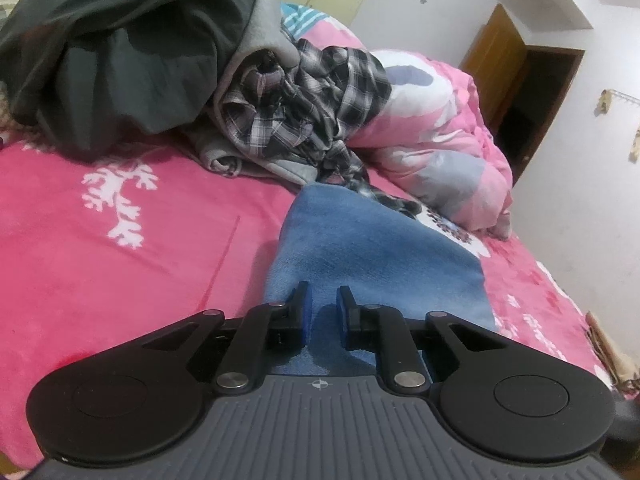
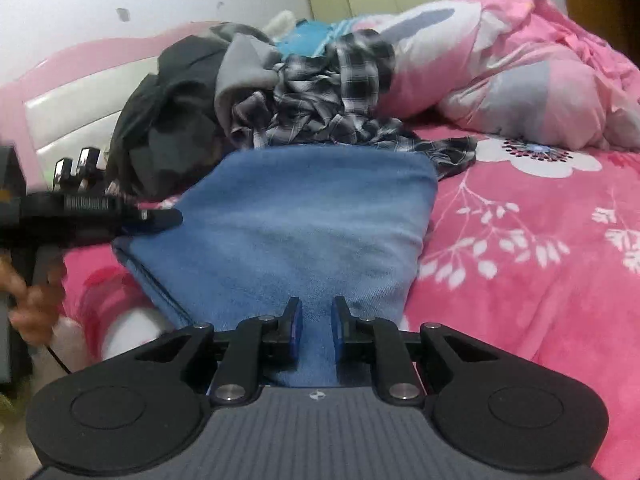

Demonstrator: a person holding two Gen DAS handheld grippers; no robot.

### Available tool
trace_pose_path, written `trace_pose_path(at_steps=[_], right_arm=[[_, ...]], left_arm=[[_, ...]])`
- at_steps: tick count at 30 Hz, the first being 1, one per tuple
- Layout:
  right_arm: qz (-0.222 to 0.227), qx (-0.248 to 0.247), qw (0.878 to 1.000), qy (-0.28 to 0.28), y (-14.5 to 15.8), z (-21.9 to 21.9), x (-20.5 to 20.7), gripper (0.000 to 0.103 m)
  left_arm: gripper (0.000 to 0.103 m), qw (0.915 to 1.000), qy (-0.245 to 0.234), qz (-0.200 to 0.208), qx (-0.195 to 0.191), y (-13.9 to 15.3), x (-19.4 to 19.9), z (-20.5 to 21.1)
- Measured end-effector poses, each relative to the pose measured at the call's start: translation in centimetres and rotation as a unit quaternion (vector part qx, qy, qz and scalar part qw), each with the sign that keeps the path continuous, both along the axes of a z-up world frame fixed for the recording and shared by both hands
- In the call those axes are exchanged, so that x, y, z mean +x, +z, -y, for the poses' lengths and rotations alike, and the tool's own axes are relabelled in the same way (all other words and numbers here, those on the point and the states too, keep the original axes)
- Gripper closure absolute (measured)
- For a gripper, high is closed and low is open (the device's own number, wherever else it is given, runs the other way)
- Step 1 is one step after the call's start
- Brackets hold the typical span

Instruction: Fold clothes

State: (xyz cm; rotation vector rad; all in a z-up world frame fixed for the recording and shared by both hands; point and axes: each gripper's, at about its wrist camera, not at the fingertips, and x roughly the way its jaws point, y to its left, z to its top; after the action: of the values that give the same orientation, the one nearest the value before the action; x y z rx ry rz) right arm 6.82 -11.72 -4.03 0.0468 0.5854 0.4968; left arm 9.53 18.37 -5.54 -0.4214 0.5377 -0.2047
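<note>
Left wrist: left gripper (image 1: 323, 312) parted, nothing gripped, over near edge of blue cloth (image 1: 372, 248) lying flattish on pink bed (image 1: 120, 240). Looks soft, light, limp, will sag; best pinched at hem or corner. Heap behind: dark garment (image 1: 120, 48), grey one (image 1: 260, 40), plaid shirt (image 1: 304, 112).

Right wrist: right gripper (image 2: 316, 328) parted, empty, above cloth's near end. One blue cloth; three crumpled pieces; two grippers.

Indoor lighting is soft and even, moderately bright, with no glare. Shadows are faint, showing mainly under the dark clothes pile (image 1: 120, 60). Both views show strong fisheye distortion: the wall (image 1: 600, 120) curves at the edges, and corners vignette dark. In the right view, the hand (image 2: 34, 304) at near left is motion-blurred, and overall sharpness is lower.
</note>
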Motion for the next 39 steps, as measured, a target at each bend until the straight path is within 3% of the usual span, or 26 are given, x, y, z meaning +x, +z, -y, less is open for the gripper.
trace_pose_path(at_steps=[7, 10, 11, 14, 18, 21, 24, 25, 30, 34, 39], right_arm=[[0.064, 0.008, 0.997, -0.031, 3.8, 0.5, 1.9, 0.086], [0.006, -0.047, 0.999, -0.017, -1.3, -0.6, 4.5, 0.087], [0.012, -0.051, 0.998, -0.017, -2.4, -0.6, 4.5, 0.087], [0.013, -0.061, 0.998, -0.016, -0.1, -0.8, 4.8, 0.087], [0.049, -0.034, 0.998, -0.024, 4.2, -0.6, 5.9, 0.086], [0.052, -0.032, 0.998, -0.016, 4.3, -1.4, 8.8, 0.086], [-0.009, -0.083, 0.996, -0.015, -1.1, -2.6, 13.2, 0.091], [-0.008, -0.087, 0.996, -0.017, -2.1, -2.9, 13.7, 0.091], [0.051, -0.143, 0.988, -0.022, 2.4, -5.1, 12.2, 0.089], [0.081, -0.082, 0.989, 0.089, 6.1, -8.4, 10.8, 0.089], [0.038, -0.123, 0.976, 0.178, 0.8, -15.1, 13.9, 0.09]], left_arm=[[0.087, 0.9996, 0.008, 0.023, -0.014, -0.9, -0.5, -0.3], [0.087, 0.9992, 0.007, 0.034, -0.02, -1.3, -0.7, -0.4], [0.088, 0.9991, 0.006, 0.037, -0.021, -1.4, -0.8, -0.5], [0.087, 0.9986, 0.004, 0.046, -0.026, -1.7, -0.9, -0.6], [0.087, 0.9978, 0.0, 0.058, -0.032, -2.1, -1.0, -0.8], [0.087, 0.9971, -0.002, 0.067, -0.036, -2.4, -1.2, -1.0], [0.087, 0.9969, -0.003, 0.074, -0.029, -2.5, -1.3, -0.9], [0.087, 0.9968, -0.003, 0.075, -0.025, -2.5, -1.3, -0.8], [0.087, 0.9962, -0.005, 0.075, -0.043, -2.8, -1.3, -1.4], [0.087, 0.9959, -0.005, 0.078, -0.046, -2.9, -1.3, -1.4], [0.086, 0.9962, -0.002, 0.084, -0.023, -2.8, -1.5, -1.1]])
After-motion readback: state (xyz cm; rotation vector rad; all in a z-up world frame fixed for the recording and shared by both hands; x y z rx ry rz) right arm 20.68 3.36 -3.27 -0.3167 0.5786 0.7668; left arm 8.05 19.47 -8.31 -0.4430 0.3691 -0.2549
